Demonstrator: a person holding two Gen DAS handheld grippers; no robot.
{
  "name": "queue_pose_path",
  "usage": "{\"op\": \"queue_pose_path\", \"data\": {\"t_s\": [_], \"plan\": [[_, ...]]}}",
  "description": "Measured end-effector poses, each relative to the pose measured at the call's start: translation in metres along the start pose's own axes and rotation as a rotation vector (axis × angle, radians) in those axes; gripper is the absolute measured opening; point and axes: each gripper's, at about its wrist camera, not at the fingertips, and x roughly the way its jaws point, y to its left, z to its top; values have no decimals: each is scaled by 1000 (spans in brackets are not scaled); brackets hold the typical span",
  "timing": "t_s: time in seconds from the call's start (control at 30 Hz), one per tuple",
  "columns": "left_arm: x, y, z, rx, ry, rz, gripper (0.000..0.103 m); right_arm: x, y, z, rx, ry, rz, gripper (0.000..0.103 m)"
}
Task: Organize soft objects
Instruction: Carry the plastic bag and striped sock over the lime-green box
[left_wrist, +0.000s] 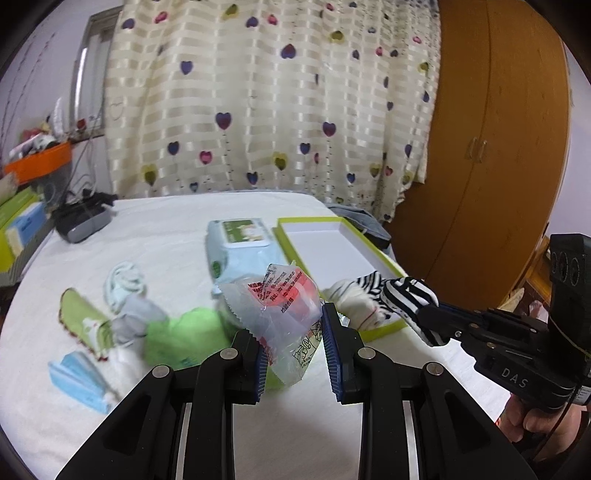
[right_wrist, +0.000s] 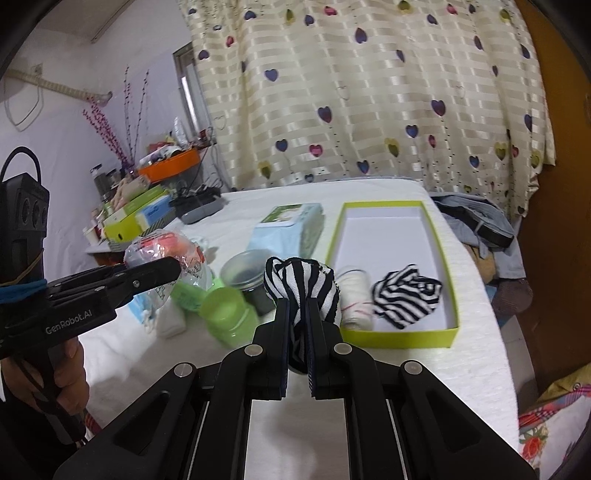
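- Looks like mid-sort: the right claw (right_wrist: 297, 328) is pinched nearly closed on a rolled striped sock (right_wrist: 301, 286), held just short of the green box's (right_wrist: 400, 338) near left corner.
- The left claw (left_wrist: 291, 345) is clamped on a crinkly plastic packet (left_wrist: 284, 317), lifted over the pile of soft stuff on the table (left_wrist: 166, 236).
- Next move, I'd guess: carry the sock forward and right over the rim, then let go beside the other striped sock (right_wrist: 406, 295) and the white roll (right_wrist: 354, 299).
- The sock's long axis runs along the fingers, bulgy end pointing away from the claw.
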Motion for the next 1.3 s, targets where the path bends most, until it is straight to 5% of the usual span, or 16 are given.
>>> {"op": "queue_pose_path", "data": {"t_s": [0.63, 1.3], "plan": [[67, -62, 30, 73, 57, -47, 25, 24, -72, 20, 65, 23, -73, 8], [133, -75, 46, 32, 121, -12, 25, 76, -111, 22, 107, 131, -105, 10]]}}
